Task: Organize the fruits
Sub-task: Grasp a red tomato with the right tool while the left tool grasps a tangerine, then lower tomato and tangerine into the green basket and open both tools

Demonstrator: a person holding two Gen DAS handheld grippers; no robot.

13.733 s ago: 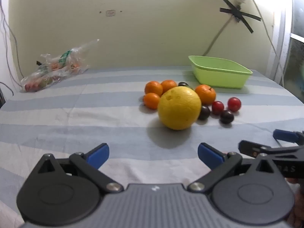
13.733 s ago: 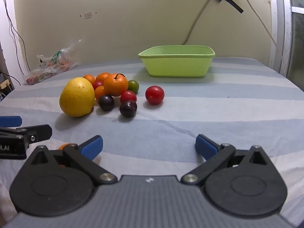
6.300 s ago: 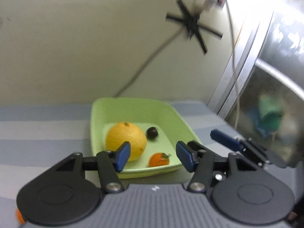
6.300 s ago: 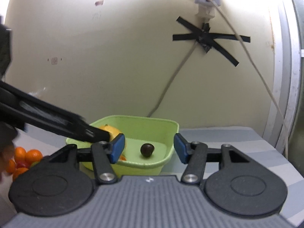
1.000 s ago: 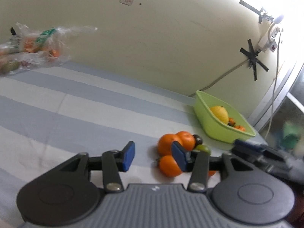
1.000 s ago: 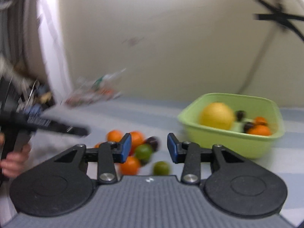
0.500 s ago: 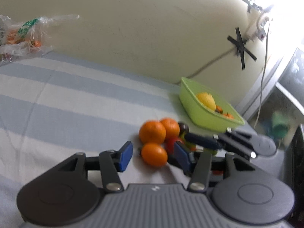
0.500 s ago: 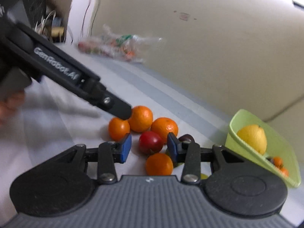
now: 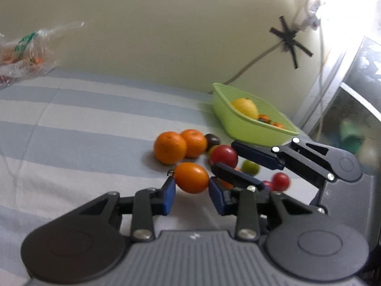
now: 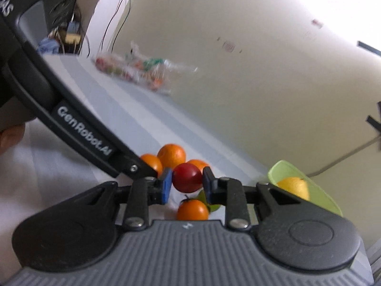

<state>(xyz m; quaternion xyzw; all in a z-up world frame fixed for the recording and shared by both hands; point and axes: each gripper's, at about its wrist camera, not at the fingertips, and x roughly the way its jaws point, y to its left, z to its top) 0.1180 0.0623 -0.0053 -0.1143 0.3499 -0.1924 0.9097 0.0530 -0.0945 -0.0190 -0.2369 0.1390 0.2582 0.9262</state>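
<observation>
On the striped cloth lies a cluster of fruit. My left gripper (image 9: 191, 190) is closing, its blue pads pressing both sides of a small orange (image 9: 191, 177). Just right of it my right gripper (image 9: 223, 156) is closing too, pads tight on a red fruit (image 10: 187, 177). Behind them lie two oranges (image 9: 170, 146), a dark plum (image 9: 212, 139), a green fruit (image 9: 250, 166) and a small red one (image 9: 281, 181). The green basin (image 9: 238, 124) at the back right holds a large yellow citrus (image 9: 245, 104) and small oranges.
A clear plastic bag of produce (image 9: 19, 54) lies at the far left against the wall. A cable runs down the wall behind the basin. In the right wrist view a hand (image 10: 9, 135) shows at the left edge, and another orange (image 10: 192, 211) sits under the gripper.
Both grippers have narrowed: the left onto the small orange, the right onto the red fruit. The right gripper has rolled and come closer to the cluster, beside the left.
</observation>
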